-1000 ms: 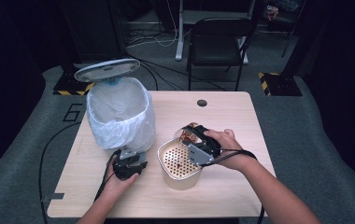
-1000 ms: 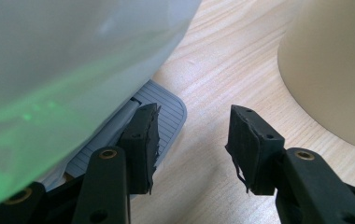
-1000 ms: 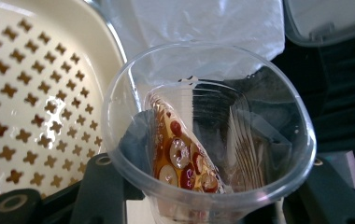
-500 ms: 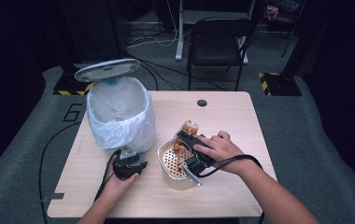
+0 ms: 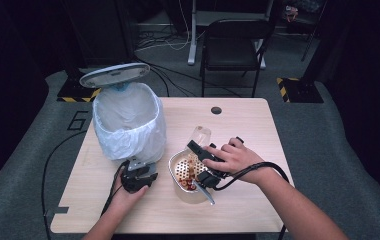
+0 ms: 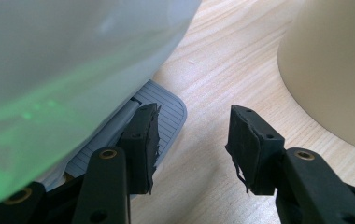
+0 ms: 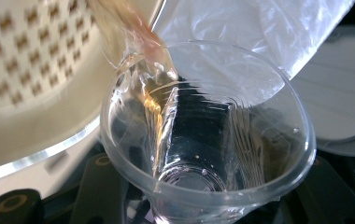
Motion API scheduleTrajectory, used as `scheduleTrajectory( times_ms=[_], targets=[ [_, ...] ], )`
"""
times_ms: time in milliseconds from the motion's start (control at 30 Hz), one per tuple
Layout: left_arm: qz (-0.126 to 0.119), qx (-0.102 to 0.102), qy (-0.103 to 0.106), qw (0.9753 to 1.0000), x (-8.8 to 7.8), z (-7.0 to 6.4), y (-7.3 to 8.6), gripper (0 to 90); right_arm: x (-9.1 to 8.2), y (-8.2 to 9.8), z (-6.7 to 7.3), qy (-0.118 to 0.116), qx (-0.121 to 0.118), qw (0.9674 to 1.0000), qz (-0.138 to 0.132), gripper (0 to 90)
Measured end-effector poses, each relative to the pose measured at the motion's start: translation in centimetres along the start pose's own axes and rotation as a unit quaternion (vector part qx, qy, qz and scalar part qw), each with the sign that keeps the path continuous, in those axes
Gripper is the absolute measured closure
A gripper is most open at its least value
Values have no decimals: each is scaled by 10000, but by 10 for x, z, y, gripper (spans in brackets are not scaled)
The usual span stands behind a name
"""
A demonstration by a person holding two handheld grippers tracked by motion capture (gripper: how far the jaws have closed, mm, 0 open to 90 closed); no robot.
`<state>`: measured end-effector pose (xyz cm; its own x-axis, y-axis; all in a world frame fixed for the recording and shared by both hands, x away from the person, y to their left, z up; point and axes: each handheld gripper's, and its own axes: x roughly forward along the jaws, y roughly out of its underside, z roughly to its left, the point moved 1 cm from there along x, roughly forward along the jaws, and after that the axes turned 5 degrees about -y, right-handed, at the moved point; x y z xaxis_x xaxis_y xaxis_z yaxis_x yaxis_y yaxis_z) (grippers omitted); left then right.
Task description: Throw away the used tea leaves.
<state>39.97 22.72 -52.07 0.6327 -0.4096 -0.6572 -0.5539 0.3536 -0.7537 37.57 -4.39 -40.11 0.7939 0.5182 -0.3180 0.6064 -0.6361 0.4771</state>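
Observation:
A clear plastic cup (image 5: 201, 135) (image 7: 208, 135) is tipped over a cream perforated strainer bowl (image 5: 175, 165) (image 7: 35, 93), with my right gripper (image 5: 200, 152) (image 7: 208, 186) shut on it. Brownish liquid (image 7: 138, 37) runs from the cup's rim, and reddish-brown bits (image 5: 185, 172) lie in the strainer. My left gripper (image 5: 137, 176) (image 6: 192, 130) rests open at the foot of the white-bagged bin (image 5: 128, 125) (image 6: 63, 60). One of its jaws lies on the grey pedal (image 6: 166, 100), and nothing is between the jaws. The bin lid (image 5: 114, 75) stands raised.
The wooden table (image 5: 258, 130) has a round cable hole (image 5: 216, 110) near its far edge. A black chair (image 5: 233, 45) stands behind the table. The cream bowl's wall (image 6: 334, 70) is close to the right of the left gripper.
The right hand has swung left across the strainer and tipped the cup further. Reddish-brown contents now lie in the strainer. The left hand has stayed put.

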Motion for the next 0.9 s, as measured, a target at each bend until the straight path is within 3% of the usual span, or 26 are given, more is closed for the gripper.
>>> scheduleTrajectory(
  times_ms=[33,100,167,233,267,300,367,900],
  targets=[
    [1,-82,11,10000,0,-1,0,533,-1,-1,1,-147,-223,9996,101,500],
    [-9,-107,10,9999,0,-2,0,532,0,-4,3,6,-176,9998,15,500],
    [-70,-221,-34,9997,1,-3,1,532,-3,-5,0,-40,-512,9986,125,501],
    [-16,-43,-22,10000,0,-1,0,533,-4,-7,2,90,-392,9991,124,501],
    [22,-109,16,9999,0,-2,0,533,-4,-7,-1,44,-652,9978,103,500],
    [14,-112,9,9999,0,-2,0,532,-4,-8,3,83,-558,9983,133,501],
    [-4,-119,2,9999,0,-2,0,532,-4,-9,3,61,-644,9978,141,500],
    [-11,-126,-4,9999,0,-2,0,532,-4,-10,5,51,-595,9981,139,500]
  ],
)
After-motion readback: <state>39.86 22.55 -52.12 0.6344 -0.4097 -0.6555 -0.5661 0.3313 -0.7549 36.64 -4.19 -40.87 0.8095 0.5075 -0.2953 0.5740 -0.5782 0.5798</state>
